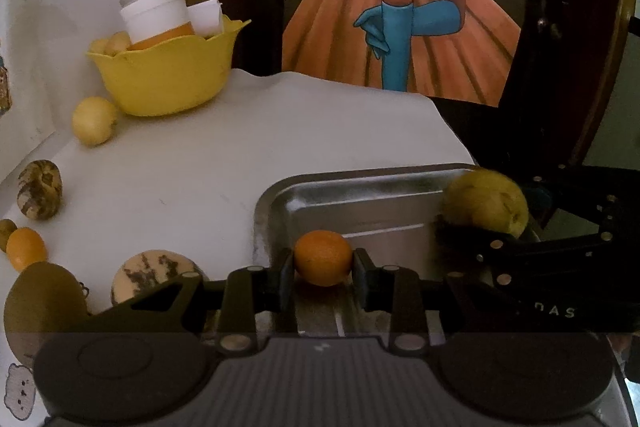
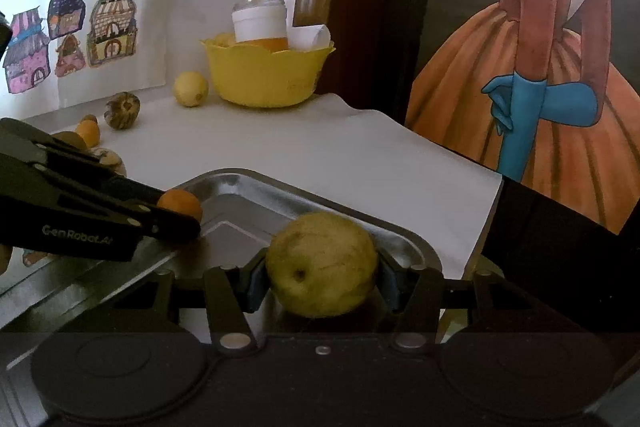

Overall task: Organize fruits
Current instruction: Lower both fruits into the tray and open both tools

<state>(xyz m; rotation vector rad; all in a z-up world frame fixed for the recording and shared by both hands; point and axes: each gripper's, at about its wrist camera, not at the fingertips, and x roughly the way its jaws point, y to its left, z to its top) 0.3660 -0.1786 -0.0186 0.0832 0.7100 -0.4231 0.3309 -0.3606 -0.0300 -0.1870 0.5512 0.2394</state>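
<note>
My left gripper [image 1: 322,269] is shut on a small orange fruit [image 1: 323,257] and holds it over the metal tray [image 1: 280,195]. The same small orange fruit [image 2: 181,203] shows at the left in the right wrist view, in the black left gripper [image 2: 176,223]. My right gripper [image 2: 322,281] is shut on a yellow-green round fruit [image 2: 322,263], also above the tray [image 2: 240,179]. From the left wrist view that yellow-green fruit [image 1: 486,201] hangs by the tray's far right corner.
A yellow bowl [image 1: 168,79] with a white jar [image 1: 154,11] stands at the back left, a lemon [image 1: 94,121] beside it. Striped gourds [image 1: 40,189], another small orange [image 1: 26,247] and more fruit lie along the left of the white table [image 1: 240,139]. A painted panel [image 1: 400,27] stands behind.
</note>
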